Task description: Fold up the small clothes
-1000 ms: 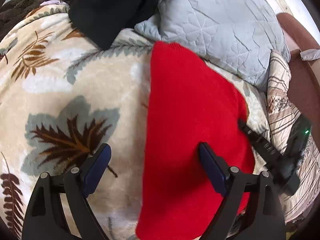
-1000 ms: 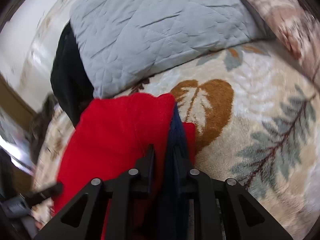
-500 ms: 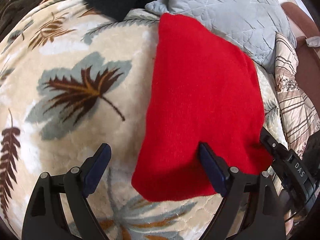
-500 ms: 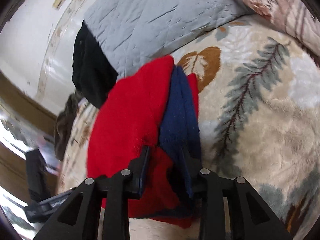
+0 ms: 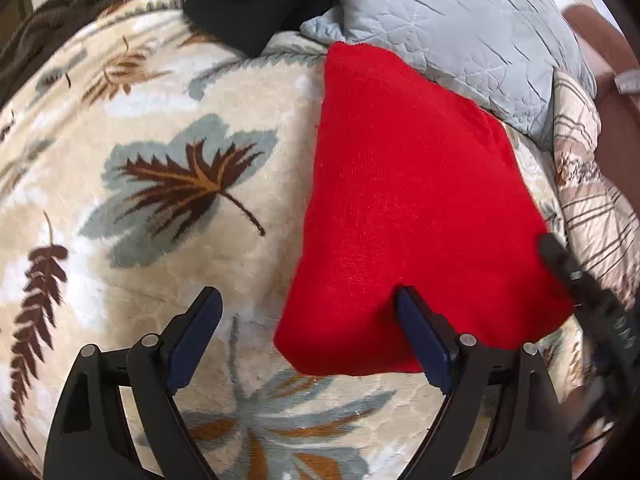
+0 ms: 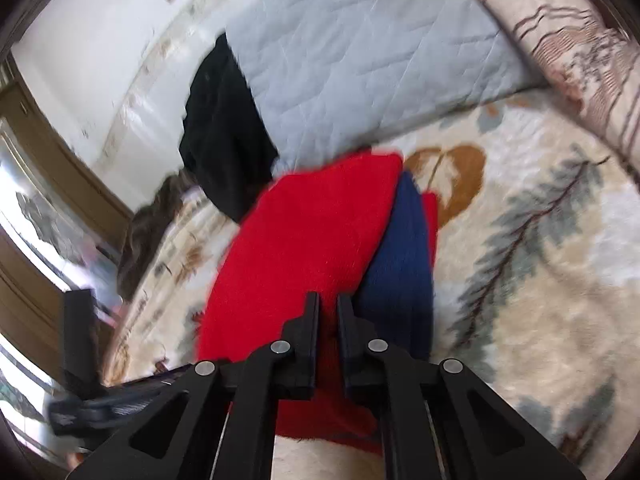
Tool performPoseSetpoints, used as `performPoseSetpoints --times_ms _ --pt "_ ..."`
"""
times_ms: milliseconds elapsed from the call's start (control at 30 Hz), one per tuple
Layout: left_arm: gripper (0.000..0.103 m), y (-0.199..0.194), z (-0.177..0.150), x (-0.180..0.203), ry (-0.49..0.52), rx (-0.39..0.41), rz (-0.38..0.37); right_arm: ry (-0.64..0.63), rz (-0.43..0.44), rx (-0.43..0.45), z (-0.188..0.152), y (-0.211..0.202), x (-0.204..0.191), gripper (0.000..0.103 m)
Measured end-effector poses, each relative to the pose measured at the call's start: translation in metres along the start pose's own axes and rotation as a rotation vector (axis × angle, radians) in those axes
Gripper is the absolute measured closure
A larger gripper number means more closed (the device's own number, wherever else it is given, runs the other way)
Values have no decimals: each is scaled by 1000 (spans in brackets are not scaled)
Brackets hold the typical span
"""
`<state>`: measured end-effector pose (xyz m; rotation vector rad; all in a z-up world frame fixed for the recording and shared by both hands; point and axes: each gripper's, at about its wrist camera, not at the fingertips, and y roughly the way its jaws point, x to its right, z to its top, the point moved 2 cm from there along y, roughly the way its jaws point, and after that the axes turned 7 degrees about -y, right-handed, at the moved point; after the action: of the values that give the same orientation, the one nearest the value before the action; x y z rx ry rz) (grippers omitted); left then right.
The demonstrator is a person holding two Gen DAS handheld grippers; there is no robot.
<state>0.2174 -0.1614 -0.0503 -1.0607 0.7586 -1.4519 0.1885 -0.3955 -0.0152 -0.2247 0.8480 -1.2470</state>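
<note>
Status: red garment (image 5: 404,216) lies on the leaf-print blanket (image 5: 168,184) as a flat panel w/ clean straight side edges, so you look to have at least one fold in. From the right wrist view a navy layer (image 6: 404,264) shows along its right side, w/ a sliver of red beyond it; can't tell if that's a sleeve, a lining or a second item. Judgement: mid-task, prob. one more fold + squaring-up left.

Position: garment sits toward the pillow end of the blanket, its far corner touching the grey quilted pillow (image 5: 460,28); black cloth (image 5: 248,0) near that far-left corner, not touching as far as you can see.

Left gripper (image 5: 308,308): spread wide, nothing between fingers. It straddles the garment's near-left edge, one finger over bare blanket, one over red cloth.

Right gripper (image 6: 328,308): jaws just closed, pressed together. It's over the near-right part of the garment where red meets navy; the thin gap shows red, but pinched or behind: can't tell
</note>
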Motion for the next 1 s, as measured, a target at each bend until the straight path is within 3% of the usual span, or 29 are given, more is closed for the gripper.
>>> performPoseSetpoints --times_ms 100,167,267,333,367,400,467,500,533,667,700,800,833,900,1000 --pt "13 4 -3 1 13 -3 20 84 -35 -109 -13 21 27 101" --pt "13 6 -6 1 6 -14 19 115 -4 -94 -13 18 30 100" --pt "13 6 -7 1 14 -4 31 105 51 -60 -9 2 25 92" --pt "13 5 -7 1 15 -5 34 115 82 -59 -10 -2 24 75" --pt "13 5 -8 1 14 -5 36 117 80 -68 -12 -3 22 57" --pt "13 5 -8 2 14 -4 38 113 66 -78 -14 -1 22 53" --pt "13 4 -10 4 22 0 45 82 45 -112 -19 5 18 54" --pt "13 4 -10 4 24 2 49 52 45 -120 -21 6 14 76" --pt "13 4 -10 4 24 1 52 25 47 -115 -21 5 9 89" --pt "13 -2 -8 3 15 11 32 -15 66 -20 -11 -22 0 89" --pt "13 -3 -8 2 12 12 29 -3 49 -33 -11 -20 3 89" --pt "13 7 -7 -2 9 -28 29 17 -42 -186 -30 11 20 89" --pt "13 10 -8 -5 2 -49 15 34 -34 -185 -32 13 23 89" --pt "13 8 -9 -12 -21 -66 -66 76 5 -130 -23 1 24 85" --pt "13 -5 -2 -26 -74 -37 -191 151 2 57 -1 -27 32 81"
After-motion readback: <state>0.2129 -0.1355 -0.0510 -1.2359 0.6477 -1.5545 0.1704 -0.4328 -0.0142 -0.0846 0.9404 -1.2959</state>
